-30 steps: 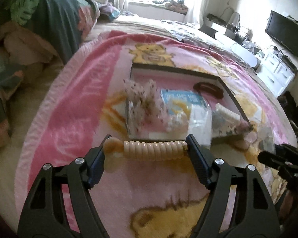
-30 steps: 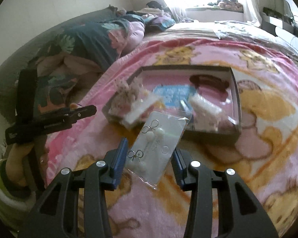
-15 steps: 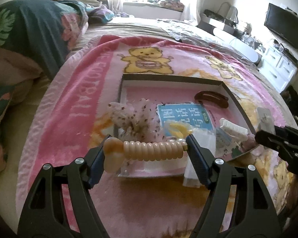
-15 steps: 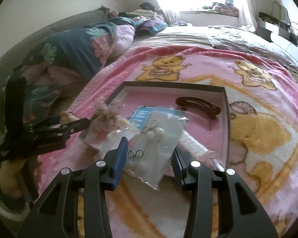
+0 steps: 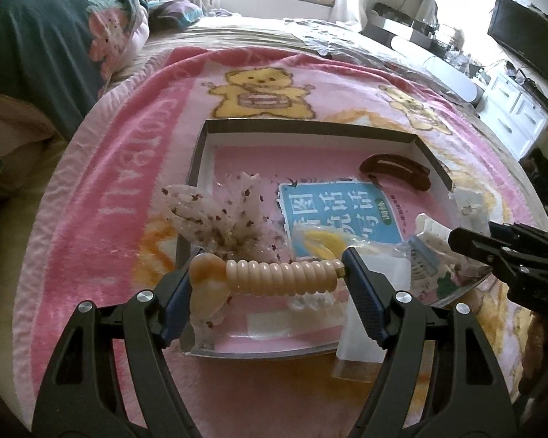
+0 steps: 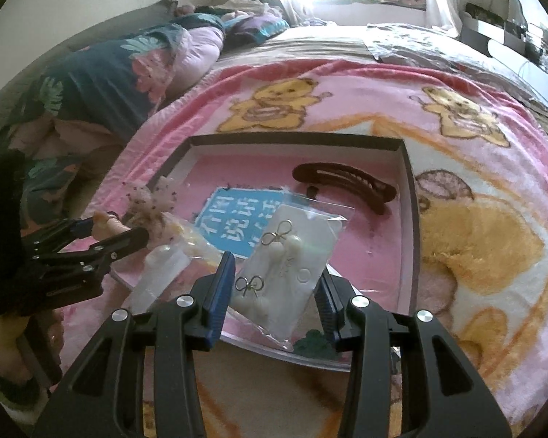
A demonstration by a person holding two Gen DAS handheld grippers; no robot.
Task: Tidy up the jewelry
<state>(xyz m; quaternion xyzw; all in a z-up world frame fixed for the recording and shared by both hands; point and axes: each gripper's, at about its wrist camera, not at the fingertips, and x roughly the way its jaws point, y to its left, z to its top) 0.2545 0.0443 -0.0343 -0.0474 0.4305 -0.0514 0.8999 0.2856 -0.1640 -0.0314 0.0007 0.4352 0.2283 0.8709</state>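
My left gripper [image 5: 270, 273] is shut on a cream ribbed hair clip [image 5: 274, 277], held crosswise over the near-left part of a shallow dark-rimmed box [image 5: 303, 127] on the bed. My right gripper [image 6: 277, 284] is shut on a clear bag of pearl earrings on a white card [image 6: 292, 259], held above the box's near edge [image 6: 292, 356]. Inside the box lie a brown hair clip [image 6: 343, 182], a blue printed card [image 5: 336, 215], a floral scrunchie [image 5: 219, 215] and small bagged items [image 5: 369, 255]. The left gripper [image 6: 102, 242] shows in the right wrist view, the right gripper [image 5: 493, 244] in the left.
The box sits on a pink bear-print blanket [image 5: 120, 182]. Dark floral bedding [image 5: 44, 47] is piled at the left. A TV [image 5: 526, 43] and white drawers [image 5: 511, 116] stand at the right, a bright window at the back.
Both grippers have moved forward over the box with their items still held. The box now looks closer and lies under both grippers.
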